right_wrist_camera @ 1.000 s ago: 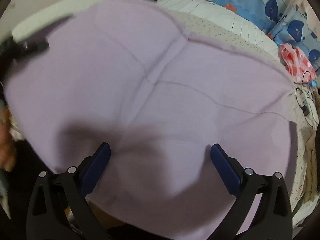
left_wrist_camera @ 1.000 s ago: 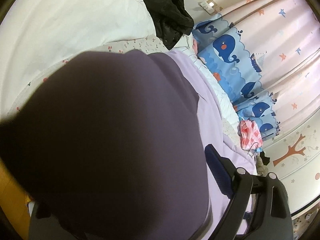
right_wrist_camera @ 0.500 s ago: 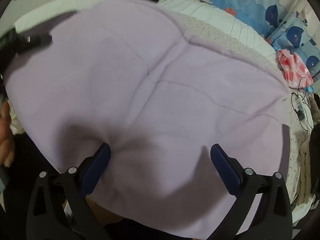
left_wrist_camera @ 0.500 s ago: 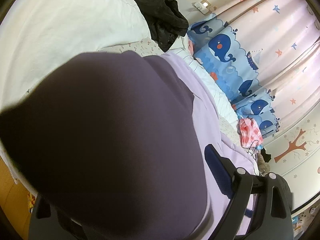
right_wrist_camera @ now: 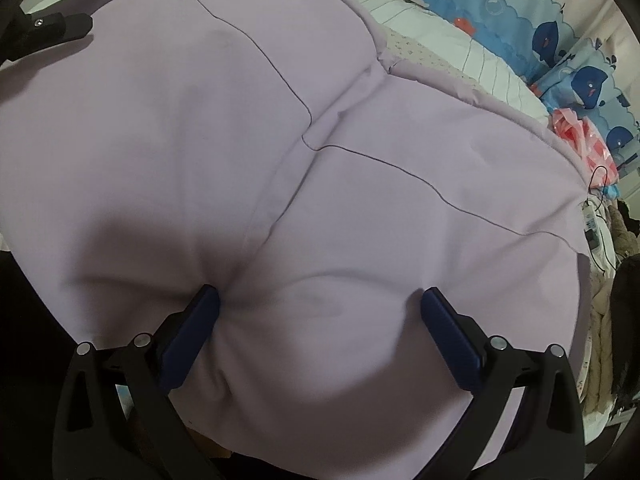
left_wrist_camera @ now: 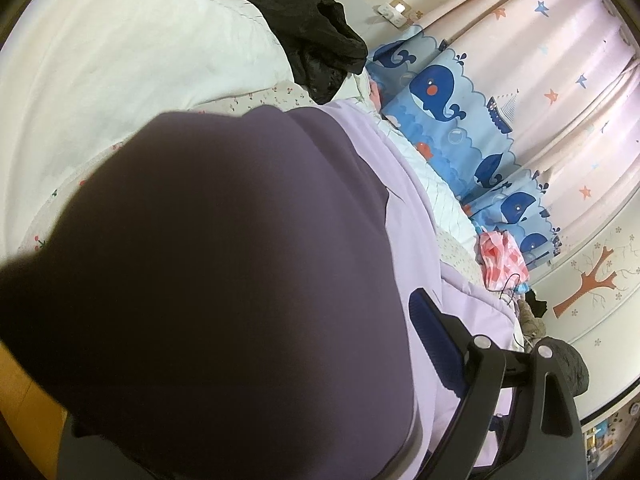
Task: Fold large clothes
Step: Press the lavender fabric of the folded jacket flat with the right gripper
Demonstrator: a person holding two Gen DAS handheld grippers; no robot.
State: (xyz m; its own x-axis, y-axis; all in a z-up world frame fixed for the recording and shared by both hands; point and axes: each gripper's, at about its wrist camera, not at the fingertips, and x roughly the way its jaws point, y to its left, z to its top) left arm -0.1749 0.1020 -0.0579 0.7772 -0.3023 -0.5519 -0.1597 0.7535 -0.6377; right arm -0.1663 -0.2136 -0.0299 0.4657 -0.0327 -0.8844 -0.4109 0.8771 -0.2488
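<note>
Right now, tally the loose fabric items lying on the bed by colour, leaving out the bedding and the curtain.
Lilac: 1, the large lilac garment spread out
Black: 1, the crumpled black garment
Pink and white: 1, the bunched pink-and-white patterned cloth at the bed's edge
Total: 3

Each hand-held gripper has black arms, navy pads (silver screws).

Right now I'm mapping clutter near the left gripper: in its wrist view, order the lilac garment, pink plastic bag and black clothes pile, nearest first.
1. Lilac garment, draped over the left gripper itself.
2. Pink plastic bag, right, mid-distance by the whale fabric.
3. Black clothes pile, farthest, top centre beyond the white bedding.
</note>
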